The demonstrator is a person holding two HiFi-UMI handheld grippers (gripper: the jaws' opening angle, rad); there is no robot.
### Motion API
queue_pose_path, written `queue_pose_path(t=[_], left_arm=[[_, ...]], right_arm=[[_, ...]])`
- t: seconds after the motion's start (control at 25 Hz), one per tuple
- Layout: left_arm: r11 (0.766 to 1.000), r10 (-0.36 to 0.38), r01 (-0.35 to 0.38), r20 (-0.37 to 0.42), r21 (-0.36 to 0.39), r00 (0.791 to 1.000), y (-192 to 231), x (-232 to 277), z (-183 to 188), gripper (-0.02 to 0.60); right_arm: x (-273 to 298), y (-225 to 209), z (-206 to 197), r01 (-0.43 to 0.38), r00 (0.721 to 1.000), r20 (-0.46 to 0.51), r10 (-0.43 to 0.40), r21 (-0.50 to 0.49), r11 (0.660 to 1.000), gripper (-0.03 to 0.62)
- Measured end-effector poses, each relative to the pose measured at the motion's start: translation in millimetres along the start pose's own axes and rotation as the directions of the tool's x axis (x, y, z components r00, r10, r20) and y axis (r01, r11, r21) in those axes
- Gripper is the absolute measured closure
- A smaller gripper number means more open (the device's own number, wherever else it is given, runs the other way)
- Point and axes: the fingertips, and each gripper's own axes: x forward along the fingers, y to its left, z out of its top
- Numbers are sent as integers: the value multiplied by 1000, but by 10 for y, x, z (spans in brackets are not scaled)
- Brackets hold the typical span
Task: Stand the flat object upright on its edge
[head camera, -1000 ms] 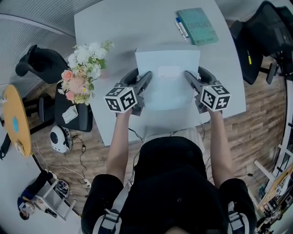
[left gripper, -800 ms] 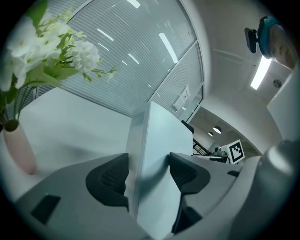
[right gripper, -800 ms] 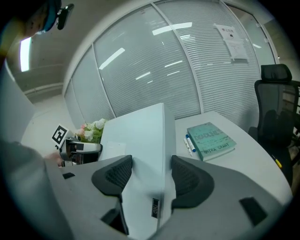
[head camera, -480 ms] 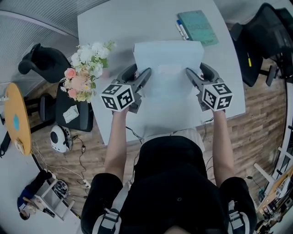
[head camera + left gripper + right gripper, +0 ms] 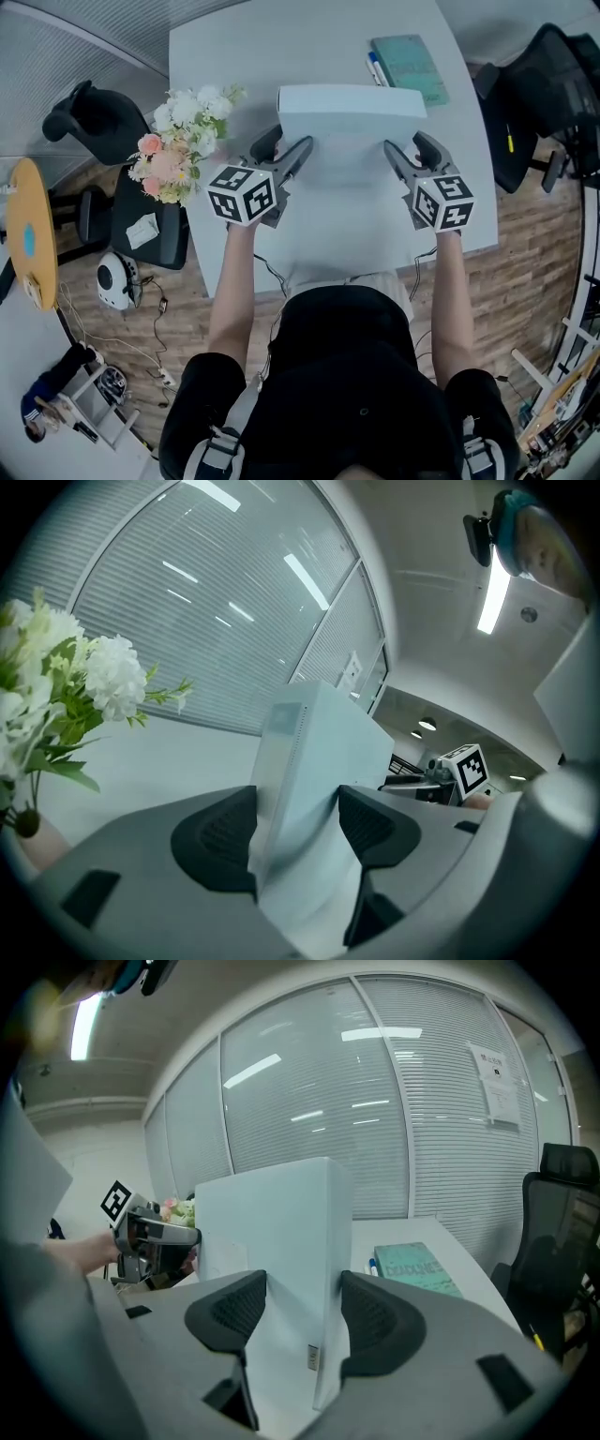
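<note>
Near the middle of the white table [image 5: 253, 56], the pale blue flat rectangular box [image 5: 352, 155] is tipped up, pinched at its sides by the left gripper [image 5: 286, 148] and the right gripper [image 5: 408, 150], whose jaws have just been closing on it.

The teal book [image 5: 412, 1269] lying on the surface [image 5: 469, 1241] bears pale capital lettering on its cover. It appears to read "DEADLINE", though the reading is not certain. A notice sheet [image 5: 494, 1074] is fixed to the blinds [image 5: 412, 1119]; its print is too small to read. A small label [image 5: 312, 1357] sits on the narrow edge of the white box [image 5: 281, 1232], and its characters are illegible. The marker cube [image 5: 244, 194] of the left gripper [image 5: 286, 147] and that of the right gripper [image 5: 410, 150] carry black-and-white square codes only, with no letters or numbers.
</note>
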Motion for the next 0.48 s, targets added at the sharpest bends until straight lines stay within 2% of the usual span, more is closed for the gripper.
queue_pose_path(t=[0.48], left_arm=[[997,24,-26,25,73,999,25,-48,59,305]], right_arm=[[-30,25,70,27,999,36,-26,-23,999,353]])
